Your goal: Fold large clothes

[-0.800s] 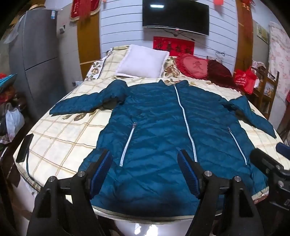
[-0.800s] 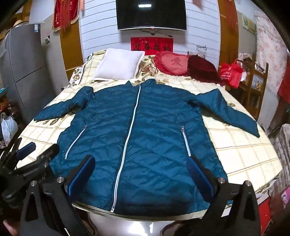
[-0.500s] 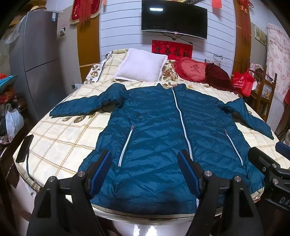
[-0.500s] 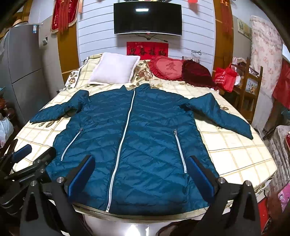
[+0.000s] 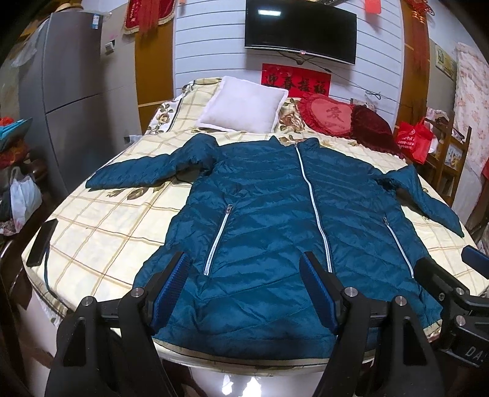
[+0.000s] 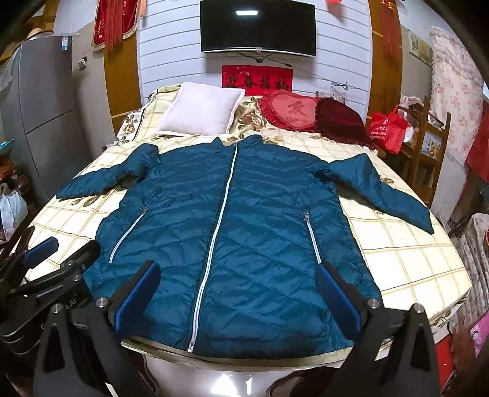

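Jacket (image 5: 275, 232): teal quilted, laid flat and front-up on the bed, filling the centre of both frames; main zip closed, collar toward the top of the frame, hem at the near bed edge at the bottom.
Left hand-held gripper (image 5: 244, 287): lower centre of the left wrist view, jaws spread wide, nothing between them; it hovers over the hem, and contact with the fabric cannot be told. It also shows at the lower left of the right wrist view (image 6: 58, 256).
Right hand-held gripper (image 6: 235, 296): lower centre of the right wrist view, jaws spread wide and empty, above the hem either side of the main zip. Its tips show at the right edge of the left wrist view (image 5: 449, 265).
Sleeves: both spread outward, one toward the left of the frame (image 6: 101, 180), one toward the right (image 6: 388, 192).
Bed (image 6: 406, 259): cream checked cover, bare on both sides of the jacket.
White pillow (image 6: 201, 113): upper centre, beyond the collar.
Red heart cushion (image 6: 290, 111): just right of the white pillow, touching a dark red cushion (image 6: 339, 122).
Television (image 6: 258, 27): on the wall, top centre.
Refrigerator (image 5: 67, 100): grey, left of the frame.
Red bag (image 6: 386, 128): right of the frame, beside the bed.
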### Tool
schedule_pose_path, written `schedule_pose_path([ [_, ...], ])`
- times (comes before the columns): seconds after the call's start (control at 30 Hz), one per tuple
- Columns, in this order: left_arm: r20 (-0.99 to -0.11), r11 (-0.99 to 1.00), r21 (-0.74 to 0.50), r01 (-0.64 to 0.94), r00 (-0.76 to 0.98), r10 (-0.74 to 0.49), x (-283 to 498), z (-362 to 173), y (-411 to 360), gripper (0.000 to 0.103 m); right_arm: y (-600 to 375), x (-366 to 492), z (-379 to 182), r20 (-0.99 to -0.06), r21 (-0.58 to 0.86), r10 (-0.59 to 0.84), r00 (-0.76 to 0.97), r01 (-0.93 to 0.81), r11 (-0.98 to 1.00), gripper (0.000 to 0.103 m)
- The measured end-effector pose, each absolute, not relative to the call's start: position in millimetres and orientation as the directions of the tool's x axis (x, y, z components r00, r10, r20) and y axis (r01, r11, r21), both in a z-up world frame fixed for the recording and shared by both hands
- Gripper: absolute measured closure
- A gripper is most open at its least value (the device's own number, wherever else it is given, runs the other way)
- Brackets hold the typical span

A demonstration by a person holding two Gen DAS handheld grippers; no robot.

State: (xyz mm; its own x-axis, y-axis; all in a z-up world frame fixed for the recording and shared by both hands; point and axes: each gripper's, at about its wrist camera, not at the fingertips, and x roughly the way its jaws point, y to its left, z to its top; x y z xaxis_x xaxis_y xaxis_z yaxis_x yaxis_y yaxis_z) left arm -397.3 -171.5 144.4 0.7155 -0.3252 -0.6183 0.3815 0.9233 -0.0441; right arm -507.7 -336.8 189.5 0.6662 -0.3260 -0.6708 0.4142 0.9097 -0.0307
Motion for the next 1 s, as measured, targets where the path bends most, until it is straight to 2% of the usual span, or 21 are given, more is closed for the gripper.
schedule_pose_path([
  [0.63, -0.626, 0.928, -0.044, 0.369, 0.714, -0.314, -391.9, 142.0, -166.1, 0.04, -330.1, -501.0, 181.6, -0.659, -0.039, -0.317, 0.682, 0.39, 0.92, 0.001],
  [1.0, -0.633, 0.93, -0.038, 0.366, 0.711, -0.306, -391.0, 138.4, -166.9, 0.04, -333.1, -500.2, 181.7, -0.681, 0.011, -0.281, 0.676, 0.394, 0.919, 0.001],
])
